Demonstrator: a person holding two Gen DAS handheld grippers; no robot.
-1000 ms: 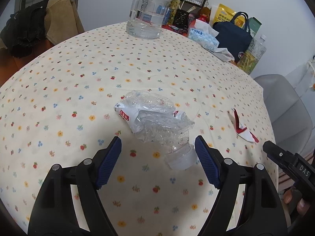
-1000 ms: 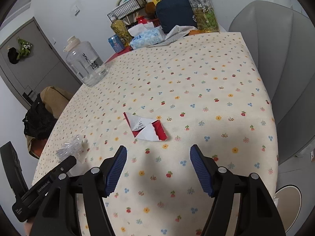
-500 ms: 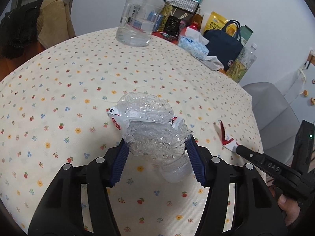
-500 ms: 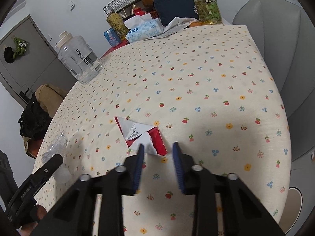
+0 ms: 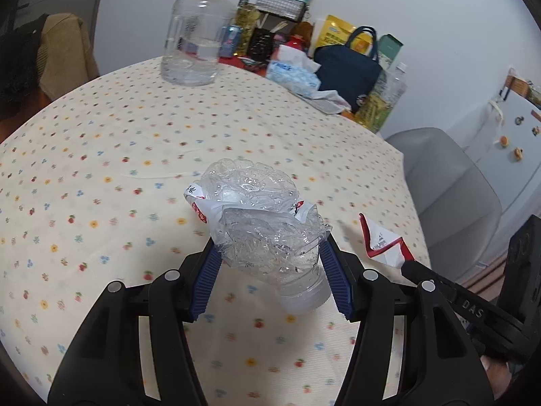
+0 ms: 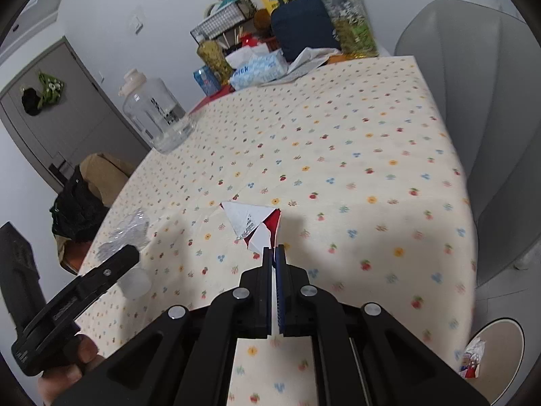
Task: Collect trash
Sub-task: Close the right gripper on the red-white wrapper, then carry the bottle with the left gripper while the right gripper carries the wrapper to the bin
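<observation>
My left gripper (image 5: 270, 270) is shut on a crushed clear plastic bottle (image 5: 260, 226) with a torn red-and-white label and holds it above the flowered tablecloth (image 5: 101, 176). My right gripper (image 6: 274, 253) is shut on the edge of a red-and-white paper wrapper (image 6: 252, 221) and holds it just above the cloth. The wrapper (image 5: 380, 242) and the right gripper's tip show at the right of the left wrist view. The bottle (image 6: 130, 233) and the left gripper show at the left of the right wrist view.
A big clear water jug (image 5: 194, 44), a tissue pack (image 5: 292, 74), a navy bag (image 5: 348, 67), a wire basket and bottles crowd the far table edge. A grey chair (image 6: 473, 108) stands at the right. A round bin (image 6: 492, 355) with trash sits on the floor.
My left gripper closed on the crushed bottle and lifted it. My right gripper closed on the wrapper's edge and raised it off the cloth.
</observation>
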